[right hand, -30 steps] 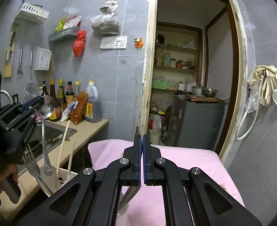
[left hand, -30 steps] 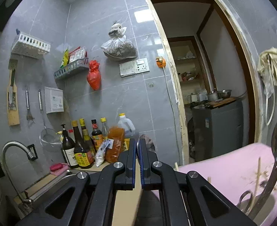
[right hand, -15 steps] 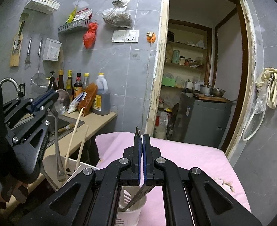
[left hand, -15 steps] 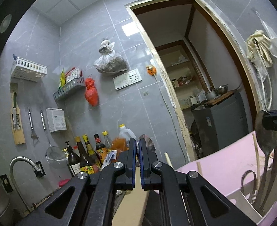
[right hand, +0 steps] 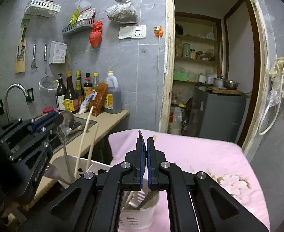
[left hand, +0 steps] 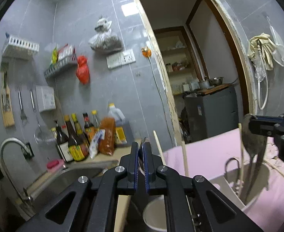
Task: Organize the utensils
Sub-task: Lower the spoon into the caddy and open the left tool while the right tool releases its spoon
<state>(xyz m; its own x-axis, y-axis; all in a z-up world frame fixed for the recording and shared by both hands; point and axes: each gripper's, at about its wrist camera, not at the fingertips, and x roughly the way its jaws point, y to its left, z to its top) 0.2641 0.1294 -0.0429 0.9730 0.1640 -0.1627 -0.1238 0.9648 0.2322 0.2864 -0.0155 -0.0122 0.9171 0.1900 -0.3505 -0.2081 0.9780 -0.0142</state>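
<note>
My left gripper is shut on a metal spoon, bowl end up; its handle runs down into a white utensil holder that also holds chopsticks. My right gripper has its jaws slightly apart around a dark flat utensil whose handle stands in another holder compartment. A fork stands in the compartment below the right gripper. In the left wrist view the right gripper is at the right edge.
The holder stands on a pink cloth-covered table. A counter with a sink, tap and sauce bottles lies to the left. A doorway opens behind.
Both grippers have come down toward the holder. The right gripper's jaws have parted a little. The left gripper still holds the spoon.
</note>
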